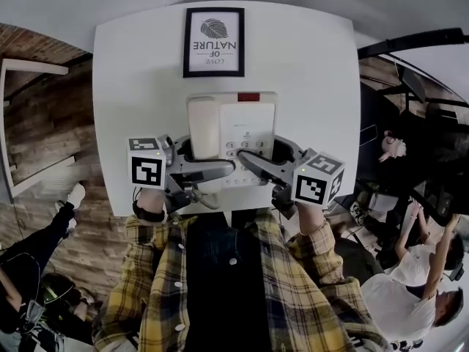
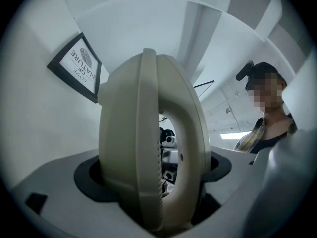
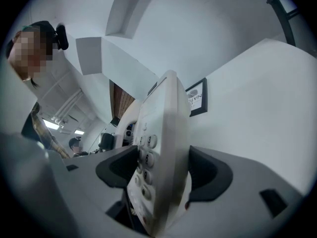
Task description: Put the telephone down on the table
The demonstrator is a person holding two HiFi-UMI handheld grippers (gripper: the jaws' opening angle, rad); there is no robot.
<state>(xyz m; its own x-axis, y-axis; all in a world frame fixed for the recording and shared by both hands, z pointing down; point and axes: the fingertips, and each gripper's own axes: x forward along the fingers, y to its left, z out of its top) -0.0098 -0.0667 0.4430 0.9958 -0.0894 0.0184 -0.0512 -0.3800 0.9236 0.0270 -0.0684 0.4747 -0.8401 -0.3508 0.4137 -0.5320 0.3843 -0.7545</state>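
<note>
Left gripper (image 1: 201, 160) and right gripper (image 1: 267, 158), head view, each at the end of a plaid sleeve (image 1: 157, 270), approach from 7 and 5 o'clock and clamp the telephone (image 1: 231, 134) by its two long sides.

Left gripper view: the left gripper (image 2: 153, 175) has its dark pads pressed on either side of the cream handset (image 2: 148, 148), which fills the gap and rises towards 12 o'clock.

Right gripper view: the right gripper (image 3: 163, 175) pinches the keypad edge of the telephone (image 3: 166, 133). The round keys (image 3: 147, 157) face 9 o'clock and the thin body stands edge-on between the pads.

Head view: the telephone lies face up over the near part of the white table (image 1: 139, 72). Its long axis runs from 6 to 12 o'clock. The handset (image 1: 203, 127) lies along the 9 o'clock side and the keypad (image 1: 245, 149) along the 3 o'clock side. A red strip (image 1: 249, 97) marks the far end, which points to 12 o'clock. Whether the base touches the tabletop cannot be told from any view.

Beyond the telephone, at 12 o'clock and well apart from it, a framed print (image 1: 213, 42) lies flat near the far edge of the table. It also shows at 10 o'clock in the left gripper view (image 2: 77, 66) and at 1 o'clock in the right gripper view (image 3: 196, 97).
</note>
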